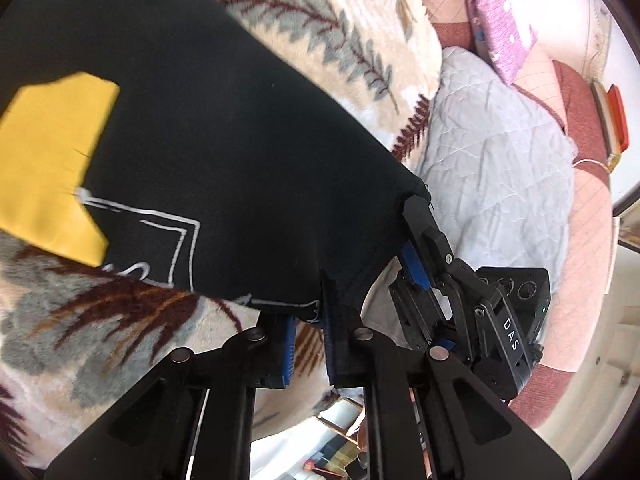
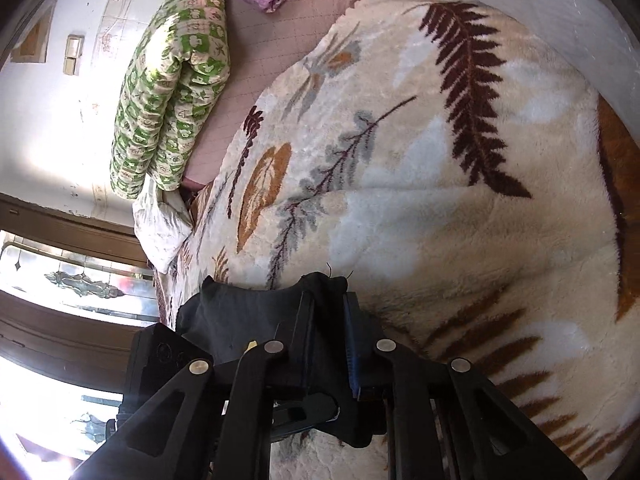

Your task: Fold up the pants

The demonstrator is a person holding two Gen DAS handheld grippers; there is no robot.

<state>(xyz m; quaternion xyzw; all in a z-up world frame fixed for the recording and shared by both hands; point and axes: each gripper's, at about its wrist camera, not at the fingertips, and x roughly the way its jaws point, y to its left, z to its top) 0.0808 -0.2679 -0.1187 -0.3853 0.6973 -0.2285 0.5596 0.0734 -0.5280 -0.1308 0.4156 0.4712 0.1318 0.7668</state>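
Black fingers of the left gripper [image 1: 316,320] fill the bottom of the left view, jaws closed almost fully on the lower hem of the pants [image 1: 224,152]. At about two o'clock from them sits the right gripper [image 1: 416,216], likewise clamped on a corner of the same hem. In the right view that gripper [image 2: 328,300] has its jaws nearly shut with a bunch of black cloth [image 2: 256,312] squeezed between them.

Holding the hem at two corners probably serves to keep that edge taut, so it can be carried over as one straight line for a fold. From the grips the cloth stretches toward ten o'clock over the blanket [image 1: 100,320], where the rest appears to lie flat. A soft, roomy blanket suits this, since the pants can spread out on it.

Count: two grippers, both gripping. One pair of pants, black, with one yellow patch [image 1: 52,160] and white outline print. One leaf-patterned blanket [image 2: 440,200]. One pale blue quilt [image 1: 492,168] at three o'clock. One purple pillow [image 1: 500,24] at one o'clock. One rolled green-and-white quilt [image 2: 176,80] at ten o'clock in the right view.
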